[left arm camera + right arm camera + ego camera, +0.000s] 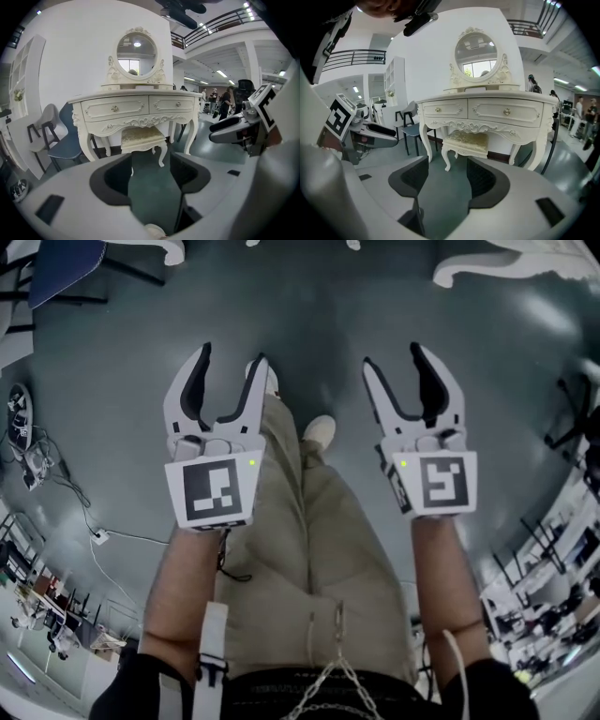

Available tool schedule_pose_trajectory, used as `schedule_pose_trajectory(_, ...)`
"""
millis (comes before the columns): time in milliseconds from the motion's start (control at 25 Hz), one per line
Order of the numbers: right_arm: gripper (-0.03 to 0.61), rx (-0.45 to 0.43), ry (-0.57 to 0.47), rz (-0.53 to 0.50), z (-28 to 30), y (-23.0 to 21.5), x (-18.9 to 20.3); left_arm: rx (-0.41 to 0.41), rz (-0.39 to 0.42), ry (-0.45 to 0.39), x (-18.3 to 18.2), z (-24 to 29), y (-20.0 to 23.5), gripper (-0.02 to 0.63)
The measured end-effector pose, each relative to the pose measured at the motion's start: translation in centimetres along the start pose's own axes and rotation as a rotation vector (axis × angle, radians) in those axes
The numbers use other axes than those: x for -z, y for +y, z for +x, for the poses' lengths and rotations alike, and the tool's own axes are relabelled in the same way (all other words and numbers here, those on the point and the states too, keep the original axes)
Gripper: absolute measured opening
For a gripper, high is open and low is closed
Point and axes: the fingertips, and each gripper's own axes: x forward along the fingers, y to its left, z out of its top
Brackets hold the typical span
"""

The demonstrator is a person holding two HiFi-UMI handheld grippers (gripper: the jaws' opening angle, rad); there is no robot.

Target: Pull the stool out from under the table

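Observation:
A cream stool (143, 137) with a gold patterned cushion stands tucked under the ornate white dressing table (136, 107), seen ahead in the left gripper view. In the right gripper view the same stool (465, 143) sits beneath the table (487, 112). My left gripper (228, 381) is open and empty, held above the grey floor well short of the stool. To its right my right gripper (414, 376) is also open with nothing between its jaws. Both point toward the table, whose white feet (478, 268) show at the top of the head view.
An oval mirror (137, 52) tops the table. Grey and blue chairs (54, 138) stand to the table's left. People (220, 101) stand in the far background at the right. The person's legs and shoes (319, 432) are below the grippers. Cables (56, 479) lie on the floor at left.

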Motion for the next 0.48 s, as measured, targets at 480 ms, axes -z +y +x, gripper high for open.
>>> schedule_pose_trajectory(480,0.25,0.039,0.031,0.026,4.2,-0.8,-1.9,0.011,0.044,-0.012,-3.2,3.1,3.9,0.256)
